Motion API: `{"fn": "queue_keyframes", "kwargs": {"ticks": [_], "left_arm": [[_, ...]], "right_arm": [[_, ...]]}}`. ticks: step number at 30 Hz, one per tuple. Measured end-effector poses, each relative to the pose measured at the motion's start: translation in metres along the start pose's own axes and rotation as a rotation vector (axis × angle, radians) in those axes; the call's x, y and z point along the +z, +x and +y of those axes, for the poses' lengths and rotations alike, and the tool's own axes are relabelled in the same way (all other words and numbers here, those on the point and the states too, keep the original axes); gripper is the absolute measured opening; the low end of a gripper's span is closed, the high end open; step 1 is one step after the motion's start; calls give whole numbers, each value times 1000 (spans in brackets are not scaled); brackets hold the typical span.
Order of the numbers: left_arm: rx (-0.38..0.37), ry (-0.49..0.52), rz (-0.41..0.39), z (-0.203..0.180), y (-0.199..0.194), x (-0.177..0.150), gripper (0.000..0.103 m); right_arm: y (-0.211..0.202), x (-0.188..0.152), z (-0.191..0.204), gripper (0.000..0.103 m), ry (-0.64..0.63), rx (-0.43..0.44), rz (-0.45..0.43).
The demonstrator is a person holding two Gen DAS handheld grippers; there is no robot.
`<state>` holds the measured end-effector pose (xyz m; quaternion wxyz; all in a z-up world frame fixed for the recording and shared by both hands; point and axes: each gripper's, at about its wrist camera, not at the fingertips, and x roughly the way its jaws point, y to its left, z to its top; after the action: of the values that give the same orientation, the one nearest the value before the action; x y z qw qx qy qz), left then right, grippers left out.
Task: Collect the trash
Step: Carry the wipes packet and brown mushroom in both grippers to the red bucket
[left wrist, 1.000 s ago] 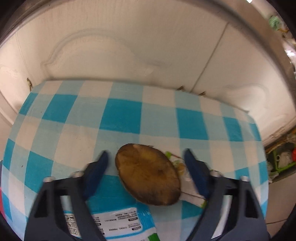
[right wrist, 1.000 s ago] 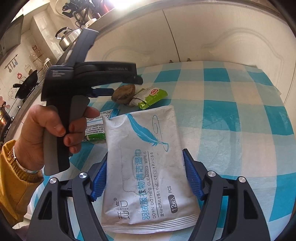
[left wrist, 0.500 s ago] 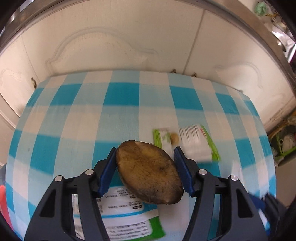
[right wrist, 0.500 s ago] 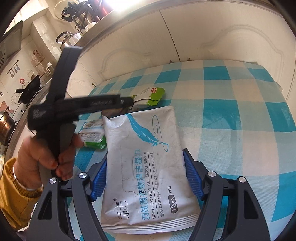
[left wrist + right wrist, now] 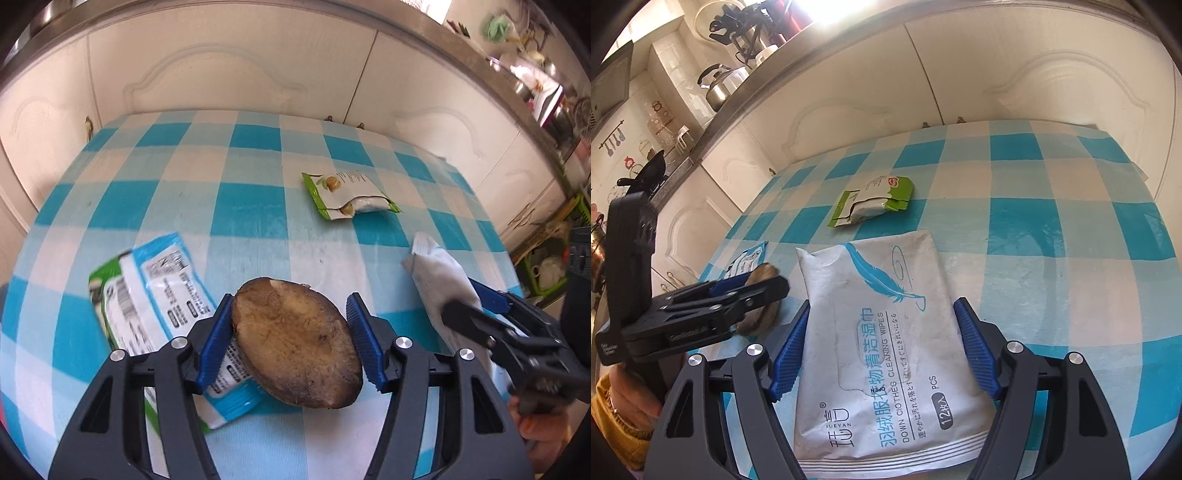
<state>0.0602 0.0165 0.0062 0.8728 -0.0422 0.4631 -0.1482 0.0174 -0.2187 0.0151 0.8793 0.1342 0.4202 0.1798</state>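
Note:
A brown, rotten-looking potato point(image 5: 295, 343) is clamped between the blue pads of my left gripper point(image 5: 291, 339), just above the blue-checked table point(image 5: 251, 206). In the right wrist view that left gripper point(image 5: 764, 291) sits at the left, with the potato point(image 5: 766, 273) peeking out above it. My right gripper point(image 5: 882, 350) is shut on a white wet-wipes pack point(image 5: 886, 332), its pads against both long edges. The left wrist view shows the right gripper point(image 5: 465, 299) and the pack point(image 5: 439, 273) at the right. An opened green-and-white snack wrapper point(image 5: 347, 195) point(image 5: 871, 203) lies further back.
A blue, green and white packet point(image 5: 147, 295) point(image 5: 746, 262) lies flat under and left of the left gripper. White cabinet doors point(image 5: 229, 70) close off the table's far side. A green basket point(image 5: 546, 273) stands off the table's right edge.
My left gripper closed on the potato and carried it from beside the snack wrapper back to the near left of the table. The right gripper and the wipes pack stayed still.

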Motion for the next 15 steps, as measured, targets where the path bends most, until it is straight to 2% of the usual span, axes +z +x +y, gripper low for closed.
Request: {"fn": "queue_keyframes", "kwargs": {"ticks": [6,15], "left_arm": [[-49,-42,-44,12,-17,-13,61],[-91,-66,-71,30,-47,-35,61]], "right_arm": [[-4,-2,0,73,16,-60,-14],[-14,-17,7,72,81,-67,-39]]}}
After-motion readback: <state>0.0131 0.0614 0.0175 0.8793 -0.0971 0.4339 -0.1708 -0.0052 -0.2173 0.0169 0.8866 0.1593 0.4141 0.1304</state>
